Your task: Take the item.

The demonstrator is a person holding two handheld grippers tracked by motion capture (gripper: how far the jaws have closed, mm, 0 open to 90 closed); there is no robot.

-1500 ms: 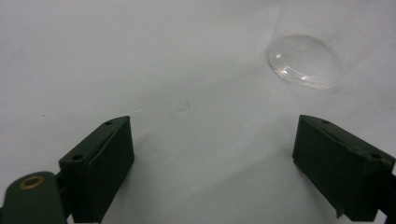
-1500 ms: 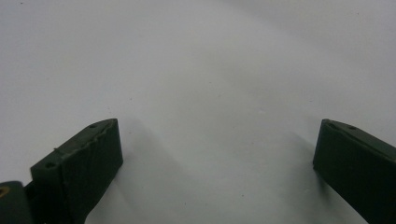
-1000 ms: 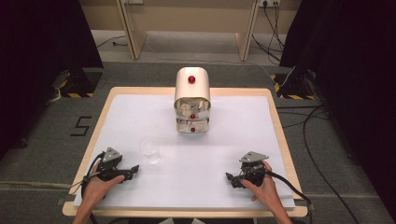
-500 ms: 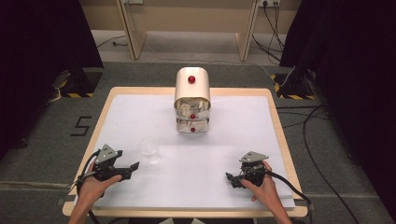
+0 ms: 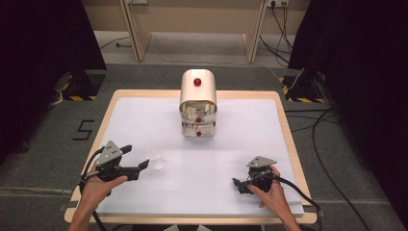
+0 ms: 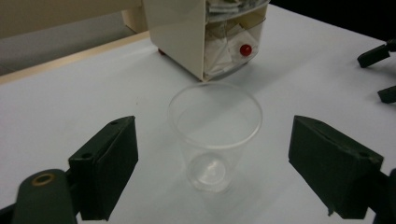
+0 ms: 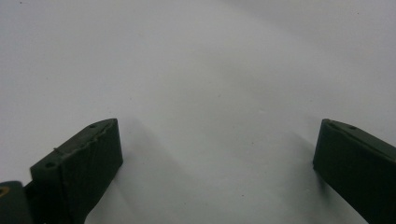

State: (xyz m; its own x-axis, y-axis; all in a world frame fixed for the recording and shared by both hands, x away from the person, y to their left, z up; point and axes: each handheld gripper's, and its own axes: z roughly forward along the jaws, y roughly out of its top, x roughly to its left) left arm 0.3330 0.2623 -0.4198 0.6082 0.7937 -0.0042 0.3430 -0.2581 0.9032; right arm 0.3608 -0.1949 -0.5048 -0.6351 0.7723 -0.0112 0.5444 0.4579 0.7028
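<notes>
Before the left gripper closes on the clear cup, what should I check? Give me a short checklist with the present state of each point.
1. Left gripper open wide enough for the cup: ok.
2. Clear cup upright between the jaws: ok.
3. Jaws apart from the cup wall, no early push: ok.
4. Cup empty: ok, nothing shows inside.
5. Drawer box apart from the cup: ok.
6. Right gripper away from the cup, jaws open: ok.
</notes>
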